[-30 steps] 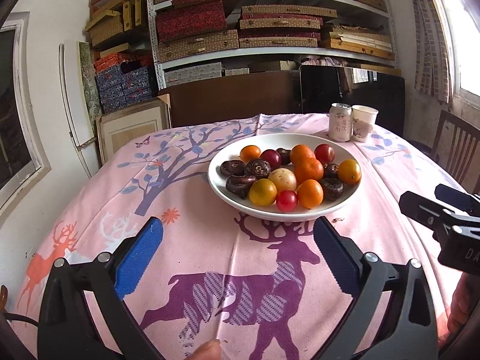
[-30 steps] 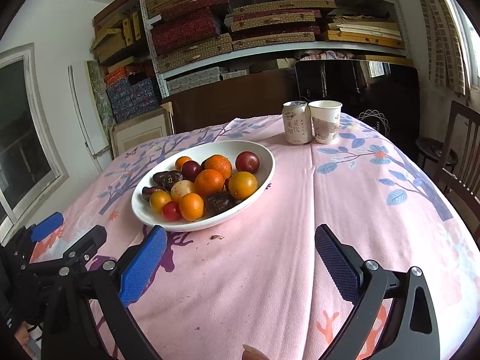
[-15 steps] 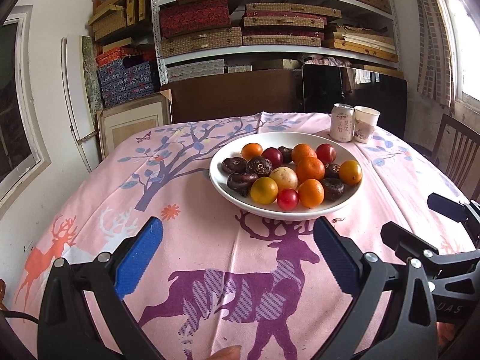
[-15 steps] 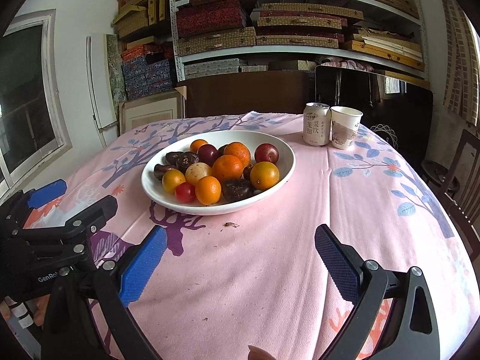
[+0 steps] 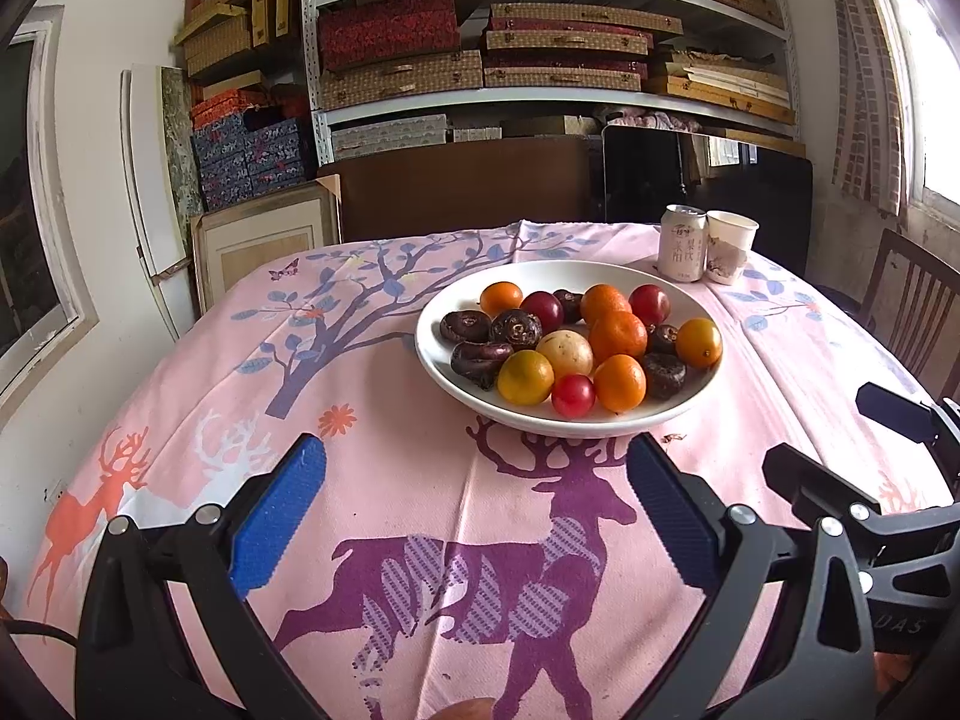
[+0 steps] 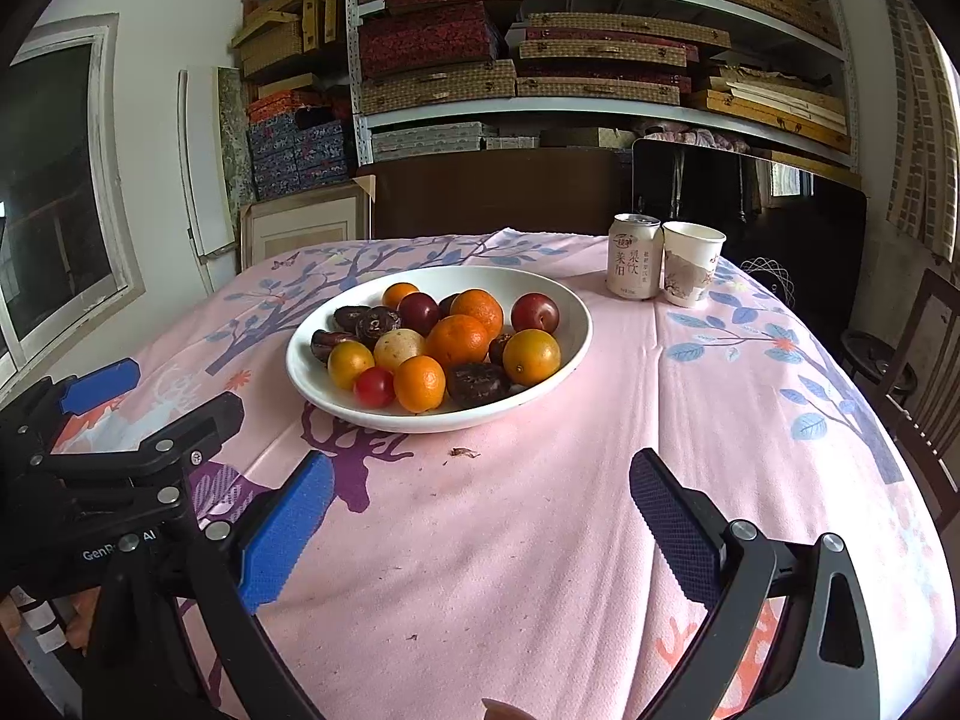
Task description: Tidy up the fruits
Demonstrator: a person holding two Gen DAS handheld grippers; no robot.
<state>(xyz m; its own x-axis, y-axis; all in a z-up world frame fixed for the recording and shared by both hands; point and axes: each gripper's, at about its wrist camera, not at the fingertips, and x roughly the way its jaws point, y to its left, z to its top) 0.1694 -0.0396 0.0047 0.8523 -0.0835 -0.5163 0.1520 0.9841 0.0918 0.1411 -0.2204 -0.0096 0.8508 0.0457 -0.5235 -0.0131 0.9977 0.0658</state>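
Both jaws apart and empty, short of the fruit.

Left gripper and right gripper hover over the surface; the bowl sits ahead, beyond the tips. Best to approach low, centre one edge fruit between the jaws, and close gently.

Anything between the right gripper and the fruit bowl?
Nothing visible. Only bare pink tablecloth with a small brown scrap lies between the open right gripper and the white ceramic bowl of fruit. The drink can and paper cup stand off to the far right.
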